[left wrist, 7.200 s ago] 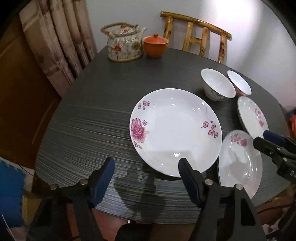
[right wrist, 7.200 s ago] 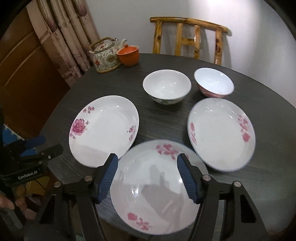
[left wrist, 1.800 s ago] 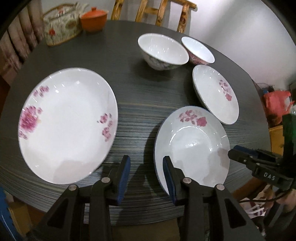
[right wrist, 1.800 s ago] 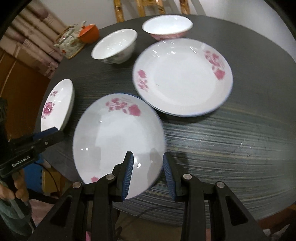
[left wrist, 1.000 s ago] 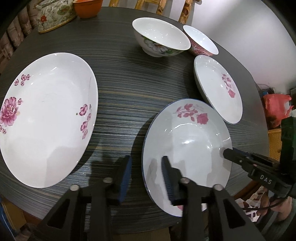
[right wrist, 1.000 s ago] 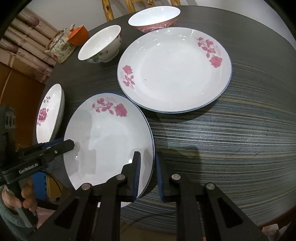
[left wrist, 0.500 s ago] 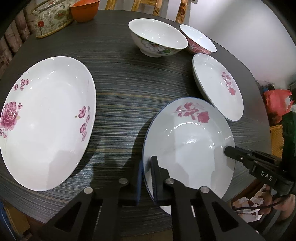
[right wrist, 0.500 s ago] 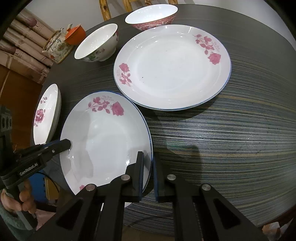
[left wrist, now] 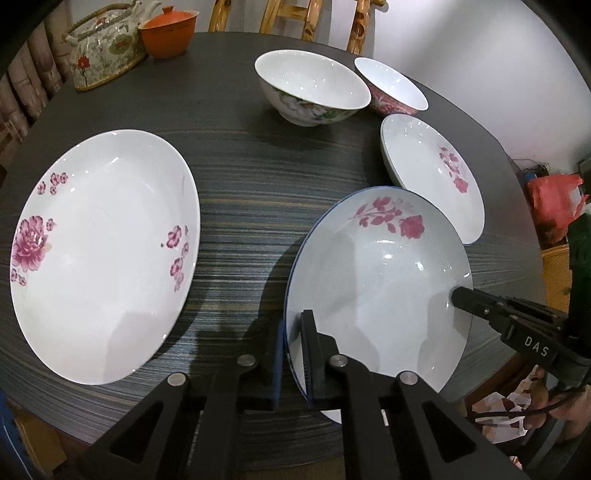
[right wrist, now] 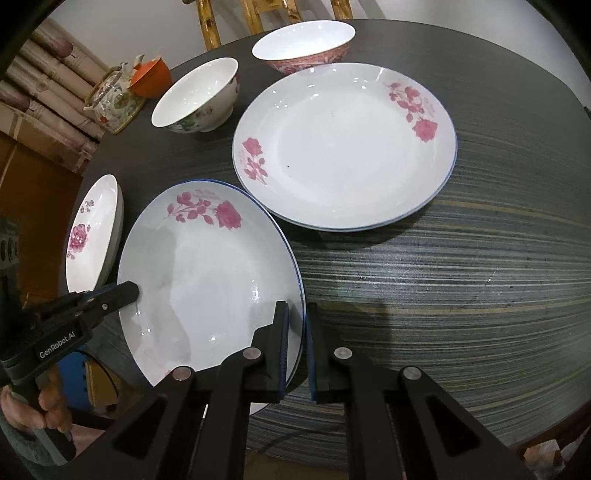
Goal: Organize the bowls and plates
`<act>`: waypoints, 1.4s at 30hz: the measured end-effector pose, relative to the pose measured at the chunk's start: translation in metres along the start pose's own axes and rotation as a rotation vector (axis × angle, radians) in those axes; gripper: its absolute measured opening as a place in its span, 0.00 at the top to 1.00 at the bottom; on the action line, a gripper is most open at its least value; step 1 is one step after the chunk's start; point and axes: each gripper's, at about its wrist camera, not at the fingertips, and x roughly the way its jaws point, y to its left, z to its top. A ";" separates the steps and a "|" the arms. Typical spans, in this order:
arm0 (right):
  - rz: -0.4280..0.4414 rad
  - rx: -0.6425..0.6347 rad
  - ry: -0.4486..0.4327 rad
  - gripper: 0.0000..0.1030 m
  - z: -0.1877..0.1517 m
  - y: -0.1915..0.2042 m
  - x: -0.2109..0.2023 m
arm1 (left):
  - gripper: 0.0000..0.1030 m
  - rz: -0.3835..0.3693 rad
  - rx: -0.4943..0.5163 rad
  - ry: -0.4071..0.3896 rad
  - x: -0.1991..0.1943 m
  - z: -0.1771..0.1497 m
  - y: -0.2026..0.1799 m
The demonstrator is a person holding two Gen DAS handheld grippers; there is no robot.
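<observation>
A blue-rimmed rose plate (left wrist: 376, 280) sits at the front of the dark round table (left wrist: 236, 147). My left gripper (left wrist: 293, 325) is shut on its left rim. My right gripper (right wrist: 295, 321) is shut on its right rim, and the plate (right wrist: 207, 280) looks tilted up a little. A second blue-rimmed rose plate (right wrist: 343, 147) lies just behind it, also in the left wrist view (left wrist: 432, 173). A larger plate with purple flowers (left wrist: 103, 251) lies to the left. Two bowls stand at the back: a white floral one (left wrist: 310, 88) and a pink one (left wrist: 391, 88).
A floral teapot (left wrist: 103, 55) and an orange lidded cup (left wrist: 168, 31) stand at the table's far left edge. A wooden chair (left wrist: 306, 22) stands behind the table. A red bag (left wrist: 554, 199) lies beyond the table's right side.
Both grippers came in from open to shut on opposite rims of the front rose plate. In the last half second the views barely changed.
</observation>
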 end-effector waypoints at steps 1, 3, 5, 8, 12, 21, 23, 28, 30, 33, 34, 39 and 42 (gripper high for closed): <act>0.002 0.003 -0.002 0.91 0.000 0.000 0.000 | 0.92 0.000 -0.001 -0.002 -0.001 0.000 0.000; 0.004 0.003 -0.003 0.91 0.001 0.001 -0.001 | 0.92 0.000 -0.002 -0.007 -0.004 0.000 0.001; 0.010 0.007 -0.003 0.91 0.002 0.002 -0.002 | 0.92 0.002 -0.004 -0.011 -0.006 0.000 0.001; 0.009 0.002 -0.006 0.91 0.003 0.005 -0.004 | 0.92 0.008 -0.006 -0.019 -0.009 -0.001 0.002; 0.005 -0.002 -0.011 0.91 0.006 0.009 -0.008 | 0.92 0.014 -0.010 -0.032 -0.015 -0.002 0.002; 0.004 -0.030 -0.029 0.91 0.016 0.028 -0.019 | 0.92 0.028 -0.024 -0.066 -0.037 0.001 0.013; 0.004 -0.041 -0.033 0.91 0.019 0.035 -0.021 | 0.92 0.038 -0.023 -0.081 -0.043 0.001 0.016; 0.012 -0.059 -0.042 0.91 0.025 0.051 -0.024 | 0.91 0.047 -0.043 -0.098 -0.056 0.003 0.032; 0.016 -0.067 -0.044 0.91 0.028 0.059 -0.024 | 0.91 0.052 -0.051 -0.103 -0.059 0.004 0.038; 0.022 -0.082 -0.043 0.91 0.030 0.072 -0.022 | 0.91 0.062 -0.072 -0.113 -0.066 0.004 0.050; 0.026 -0.086 -0.041 0.91 0.031 0.076 -0.021 | 0.91 0.064 -0.080 -0.118 -0.068 0.004 0.055; 0.043 -0.106 -0.038 0.91 0.037 0.099 -0.017 | 0.91 0.081 -0.110 -0.135 -0.079 0.005 0.078; 0.055 -0.117 -0.036 0.91 0.041 0.114 -0.013 | 0.91 0.096 -0.133 -0.146 -0.085 0.006 0.093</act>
